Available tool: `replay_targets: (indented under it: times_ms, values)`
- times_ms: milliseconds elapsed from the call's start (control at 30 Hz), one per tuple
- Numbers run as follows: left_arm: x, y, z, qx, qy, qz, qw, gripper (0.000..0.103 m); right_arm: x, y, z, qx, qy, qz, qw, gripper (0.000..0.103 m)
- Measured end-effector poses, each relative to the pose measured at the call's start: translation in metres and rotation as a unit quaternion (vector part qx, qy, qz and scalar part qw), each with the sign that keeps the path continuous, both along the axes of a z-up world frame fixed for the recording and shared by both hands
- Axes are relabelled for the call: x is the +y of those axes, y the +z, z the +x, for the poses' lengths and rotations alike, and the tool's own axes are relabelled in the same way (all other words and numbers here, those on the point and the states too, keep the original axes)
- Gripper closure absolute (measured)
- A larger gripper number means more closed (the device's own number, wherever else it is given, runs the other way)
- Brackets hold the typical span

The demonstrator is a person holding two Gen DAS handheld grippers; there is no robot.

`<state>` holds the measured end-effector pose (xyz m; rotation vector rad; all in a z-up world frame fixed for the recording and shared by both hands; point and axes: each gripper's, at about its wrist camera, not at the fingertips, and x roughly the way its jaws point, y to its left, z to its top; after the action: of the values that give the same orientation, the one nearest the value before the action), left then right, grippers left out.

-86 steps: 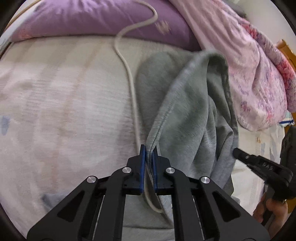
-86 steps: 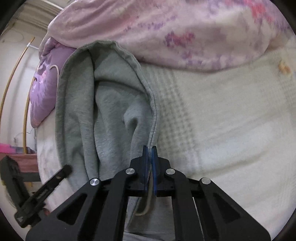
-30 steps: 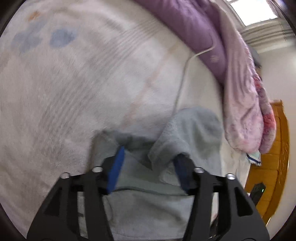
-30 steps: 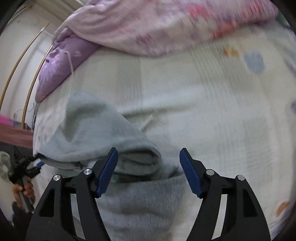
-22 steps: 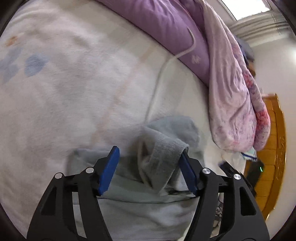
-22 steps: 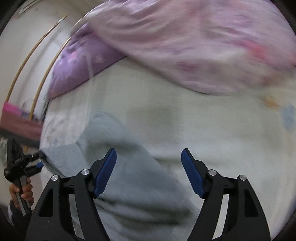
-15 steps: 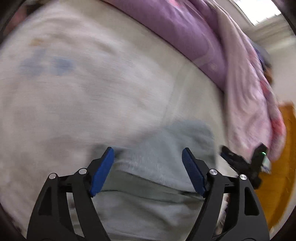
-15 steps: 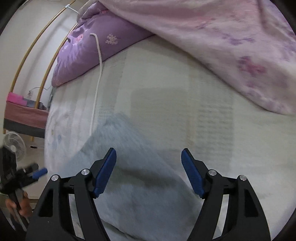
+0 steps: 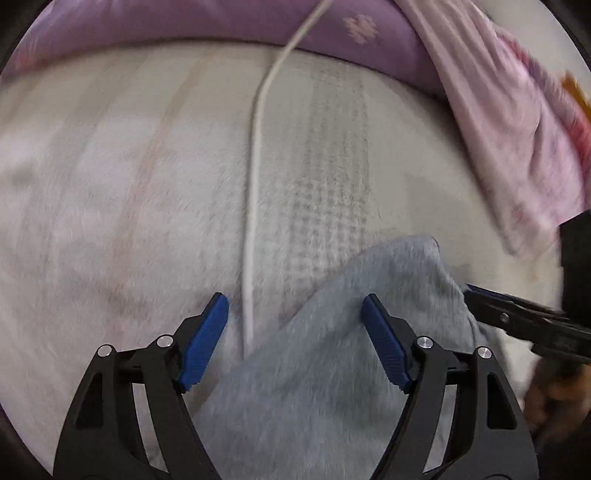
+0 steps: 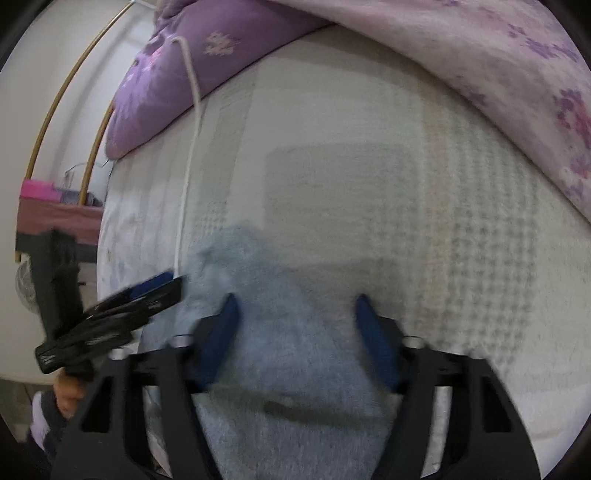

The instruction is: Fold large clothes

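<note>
A grey fleece garment [image 9: 332, 369] lies bunched on the pale bed sheet [image 9: 110, 221], reaching under both grippers. My left gripper [image 9: 295, 339] is open and empty; the cloth's edge runs between its blue pads. My right gripper [image 10: 295, 336] is open and empty just above the grey garment [image 10: 288, 369]. The right gripper also shows at the right edge of the left wrist view [image 9: 524, 321], and the left gripper at the left of the right wrist view [image 10: 122, 314]. Both views are blurred.
A white cord [image 9: 255, 177] runs down the sheet to the garment's left edge; it also shows in the right wrist view [image 10: 188, 155]. A purple pillow [image 9: 184, 22] and a pink floral quilt [image 9: 517, 122] lie at the far side. A side table [image 10: 55, 214] stands beyond the bed.
Both grippers let go of the garment, which dropped onto the sheet. Both have since swung across the bed and now hover open over it.
</note>
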<state>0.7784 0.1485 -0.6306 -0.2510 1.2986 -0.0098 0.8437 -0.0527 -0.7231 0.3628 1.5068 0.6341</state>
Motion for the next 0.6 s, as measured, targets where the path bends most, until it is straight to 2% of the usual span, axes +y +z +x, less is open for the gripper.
replay_targets:
  times_ms: [33,67,133,233,300,400,500,533,600]
  values:
    - [-0.005,0.002,-0.001,-0.006,-0.012,0.01,0.9999,0.049,0.003,0.0,-0.003,-0.001,0.009,-0.003,1.0,0.07]
    - [-0.01,0.002,-0.003,-0.01,-0.027,0.02,0.9994,0.077,0.005,0.001,-0.006,-0.008,0.018,-0.009,1.0,0.081]
    - [-0.011,0.004,-0.006,-0.009,-0.03,0.012,0.9994,0.095,0.013,0.012,-0.015,-0.042,0.042,-0.032,0.998,0.098]
    - [-0.007,0.037,-0.025,-0.058,-0.019,0.016,0.998,0.096,0.014,0.048,-0.035,-0.121,0.042,-0.046,0.991,0.099]
    - [-0.001,0.068,-0.044,-0.1,-0.01,-0.004,0.9949,0.096,0.012,0.079,-0.053,-0.174,0.035,-0.047,0.983,0.099]
    - [0.002,0.117,-0.092,-0.165,-0.015,-0.004,0.9861,0.096,0.009,0.12,-0.089,-0.237,0.03,-0.039,0.97,0.099]
    - [0.0,0.141,-0.139,-0.197,-0.012,-0.004,0.9804,0.096,0.008,0.149,-0.143,-0.284,0.033,-0.046,0.957,0.099]
    - [0.0,0.145,-0.155,-0.189,-0.02,-0.009,0.9817,0.096,0.008,0.154,-0.166,-0.294,0.035,-0.053,0.954,0.099]
    - [-0.001,0.152,-0.196,-0.198,0.002,-0.019,0.98,0.096,0.006,0.157,-0.207,-0.301,0.035,-0.071,0.95,0.099]
